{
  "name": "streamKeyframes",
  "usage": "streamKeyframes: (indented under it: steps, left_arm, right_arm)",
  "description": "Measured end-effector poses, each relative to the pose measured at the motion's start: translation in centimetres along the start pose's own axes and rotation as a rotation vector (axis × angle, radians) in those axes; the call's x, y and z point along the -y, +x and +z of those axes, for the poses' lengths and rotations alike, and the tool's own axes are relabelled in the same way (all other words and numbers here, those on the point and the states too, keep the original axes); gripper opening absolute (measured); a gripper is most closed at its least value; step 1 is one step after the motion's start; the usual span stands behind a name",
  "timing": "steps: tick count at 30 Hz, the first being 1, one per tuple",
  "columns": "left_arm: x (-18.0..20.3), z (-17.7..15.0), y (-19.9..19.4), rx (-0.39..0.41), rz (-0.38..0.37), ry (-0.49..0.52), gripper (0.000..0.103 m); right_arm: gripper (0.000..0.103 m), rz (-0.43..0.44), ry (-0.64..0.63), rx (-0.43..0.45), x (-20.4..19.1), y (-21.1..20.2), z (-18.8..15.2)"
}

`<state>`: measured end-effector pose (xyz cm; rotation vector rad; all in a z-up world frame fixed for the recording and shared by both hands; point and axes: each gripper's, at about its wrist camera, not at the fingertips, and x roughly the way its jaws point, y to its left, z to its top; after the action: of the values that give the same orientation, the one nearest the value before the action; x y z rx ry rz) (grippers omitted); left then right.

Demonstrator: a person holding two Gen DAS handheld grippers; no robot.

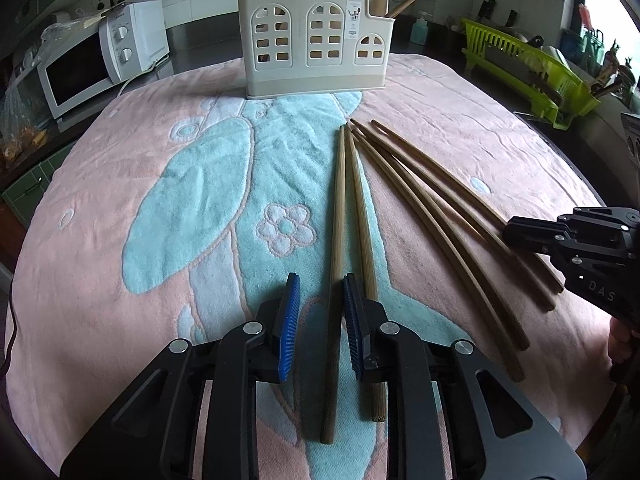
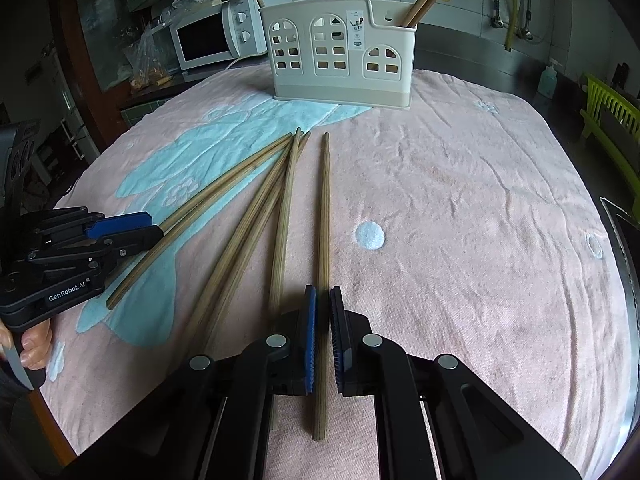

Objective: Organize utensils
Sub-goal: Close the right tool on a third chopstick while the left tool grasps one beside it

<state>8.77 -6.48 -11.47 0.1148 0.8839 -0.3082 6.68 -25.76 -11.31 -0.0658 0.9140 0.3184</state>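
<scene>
Several long wooden chopsticks (image 1: 420, 208) lie fanned out on a pink and teal towel (image 1: 120, 184). A cream utensil holder (image 1: 316, 40) with arched windows stands at the far edge, holding a few wooden utensils. My left gripper (image 1: 320, 292) is open, its blue pads either side of the leftmost chopstick (image 1: 338, 216). In the right wrist view my right gripper (image 2: 323, 300) is shut on the rightmost chopstick (image 2: 325, 200), which still lies along the towel (image 2: 460, 220). The holder (image 2: 340, 52) shows there too, and the left gripper (image 2: 132, 228) at the left.
A white microwave (image 1: 92, 68) stands at the back left. A green dish rack (image 1: 520, 64) and a soap bottle (image 1: 420, 28) stand at the back right. The right gripper's body (image 1: 580, 240) is at the right edge in the left wrist view.
</scene>
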Motion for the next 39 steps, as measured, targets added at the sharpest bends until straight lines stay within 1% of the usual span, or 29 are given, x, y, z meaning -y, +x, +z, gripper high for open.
streamKeyframes:
  steps: [1,2,3,4,13,16,18,22,27,30,35,39]
  left_arm:
    - [0.1,0.0,0.0,0.0,0.006,0.002,0.015]
    - [0.0,0.0,-0.1,-0.001,0.007,-0.001,0.013]
    - [0.0,0.1,-0.1,-0.003,-0.001,-0.011,0.011]
    - [-0.2,0.0,-0.1,-0.005,-0.01,-0.02,0.007]
    - [-0.2,0.0,0.0,-0.013,-0.037,-0.031,0.007]
    - [-0.3,0.1,0.1,-0.018,-0.044,-0.035,0.01]
    - [-0.3,0.0,0.1,-0.019,-0.042,-0.033,0.01]
    - [-0.3,0.0,0.1,-0.015,-0.045,-0.025,0.008]
    - [-0.5,0.1,0.0,-0.015,-0.057,-0.045,0.006]
    - [-0.4,0.3,-0.6,0.0,-0.061,-0.046,0.006]
    - [-0.6,0.9,-2.2,0.052,-0.071,-0.06,0.006]
    - [-1.1,1.6,-3.0,0.086,-0.077,-0.073,0.006]
  right_arm:
    - [0.007,0.001,0.002,0.001,0.0,0.0,0.0]
    - [0.007,0.002,0.005,0.003,0.1,0.0,0.0]
    - [0.007,0.004,0.007,0.004,0.1,-0.1,-0.1]
    - [0.007,0.005,0.009,0.005,0.1,-0.1,-0.1]
    - [0.007,0.013,0.019,0.008,0.3,-0.2,-0.3]
    - [0.007,0.023,0.034,0.01,0.4,-0.3,-0.4]
    - [0.007,0.021,0.03,0.011,0.3,-0.3,-0.4]
    - [0.007,0.017,0.022,0.012,0.2,-0.4,-0.4]
    - [0.007,0.015,0.023,0.02,0.2,-0.9,-0.5]
    - [0.007,0.01,0.018,0.037,0.3,-1.7,-0.2]
    - [0.007,0.004,0.009,0.071,0.4,-3.1,0.6]
    - [0.007,0.008,0.012,0.118,0.4,-4.4,1.4]
